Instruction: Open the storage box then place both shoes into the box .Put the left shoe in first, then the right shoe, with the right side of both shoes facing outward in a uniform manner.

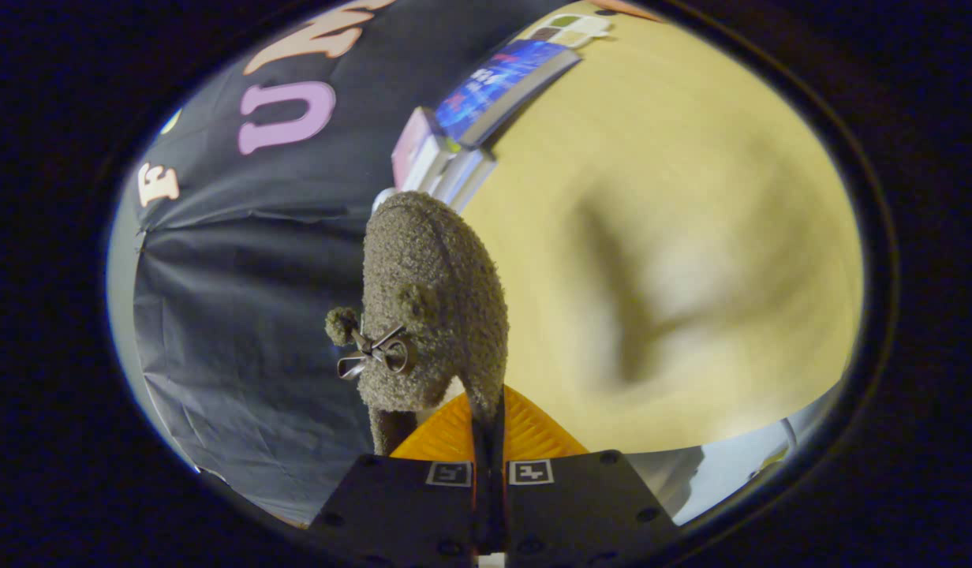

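Observation:
A fuzzy grey-brown shoe with a pompom and a small metal bow on its upper hangs in the air, lifted off the table. My gripper is shut on the thin edge of the shoe's opening, the two fingers pressed close together with the fabric pinched between them. The shoe's toe points away from me, toward the books. The view is rolled sideways and the table behind the shoe is blurred.
A yellow wooden table spreads out beyond the shoe. Several books are stacked at its far edge against the black cloth wall. A pale floor strip shows past the table's near edge.

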